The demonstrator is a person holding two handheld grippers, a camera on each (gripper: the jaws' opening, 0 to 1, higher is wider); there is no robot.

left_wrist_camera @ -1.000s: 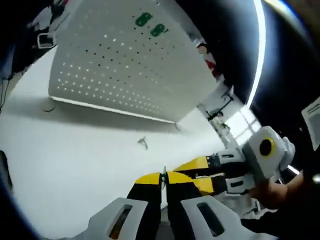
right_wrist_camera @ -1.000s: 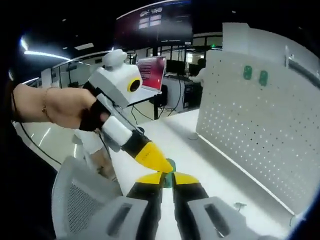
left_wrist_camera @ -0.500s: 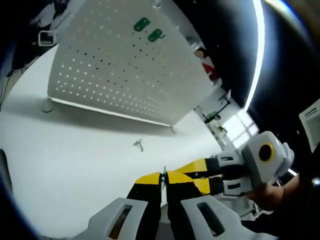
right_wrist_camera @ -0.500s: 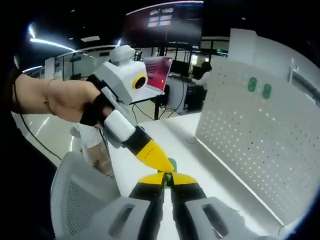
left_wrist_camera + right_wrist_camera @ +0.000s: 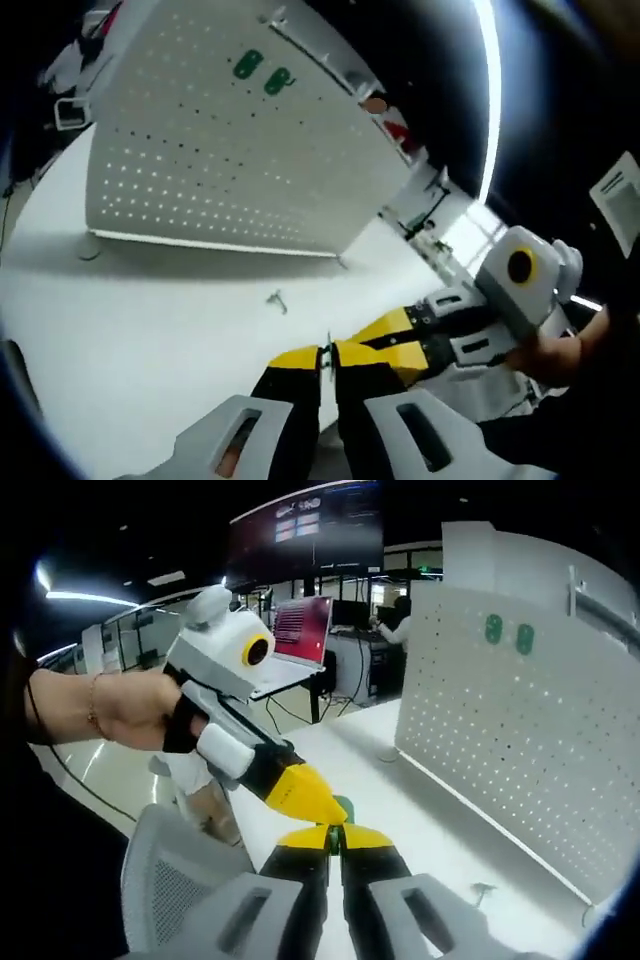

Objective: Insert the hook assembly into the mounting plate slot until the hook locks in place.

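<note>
The white perforated mounting plate stands upright on the table, with two green pieces fixed near its top; it is also at the right of the right gripper view. My left gripper is shut on a thin metal hook that pokes up between its yellow tips. My right gripper is shut on a small green hook piece. The two grippers meet tip to tip above the table: the right gripper enters from the right, the left gripper from the left.
A small loose metal hook lies on the white table in front of the plate, also seen as a hook. A grey mesh chair stands low left. A laptop and office desks lie behind.
Both cameras have shifted a little, so the plate sits differently in the views. The grippers stay tip to tip, both still shut on their pieces.
</note>
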